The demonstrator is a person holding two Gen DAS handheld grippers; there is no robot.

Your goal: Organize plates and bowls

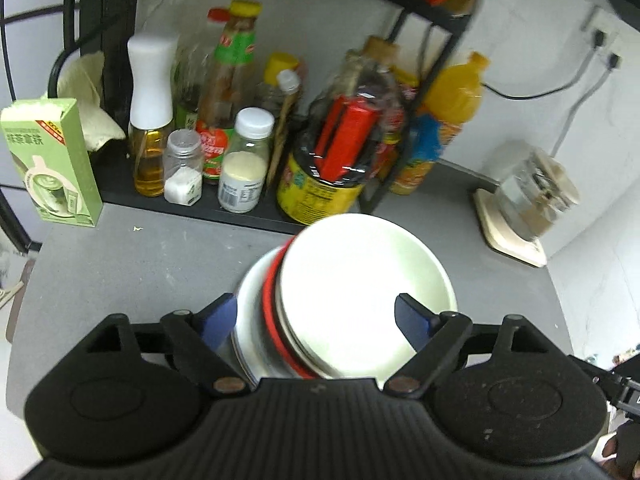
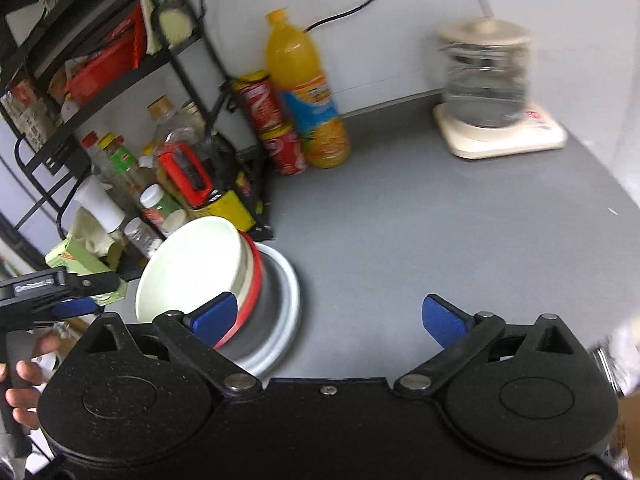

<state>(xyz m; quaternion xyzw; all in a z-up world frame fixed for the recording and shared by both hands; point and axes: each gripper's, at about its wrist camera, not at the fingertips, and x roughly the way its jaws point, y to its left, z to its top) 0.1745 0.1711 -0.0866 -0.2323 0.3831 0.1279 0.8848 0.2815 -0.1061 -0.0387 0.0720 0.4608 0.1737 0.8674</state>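
A stack of dishes stands on the grey counter (image 1: 132,264): a white bowl (image 1: 360,280) on top, a red bowl (image 1: 269,300) under it, and a wide white-rimmed dish (image 1: 248,320) at the bottom. My left gripper (image 1: 316,320) is open, with its blue pads on either side of the stack's near edge. In the right wrist view the white bowl (image 2: 188,264), red bowl (image 2: 252,292) and bottom dish (image 2: 284,304) sit at the lower left. My right gripper (image 2: 328,318) is open over bare counter, its left pad (image 2: 212,316) in front of the red bowl.
A black rack (image 1: 192,206) behind the stack holds several sauce and spice bottles. A green carton (image 1: 52,160) stands to its left. An orange juice bottle (image 2: 308,92), red cans (image 2: 272,120) and a glass kettle on a base (image 2: 488,92) stand along the wall. A hand (image 2: 24,384) holds the left gripper.
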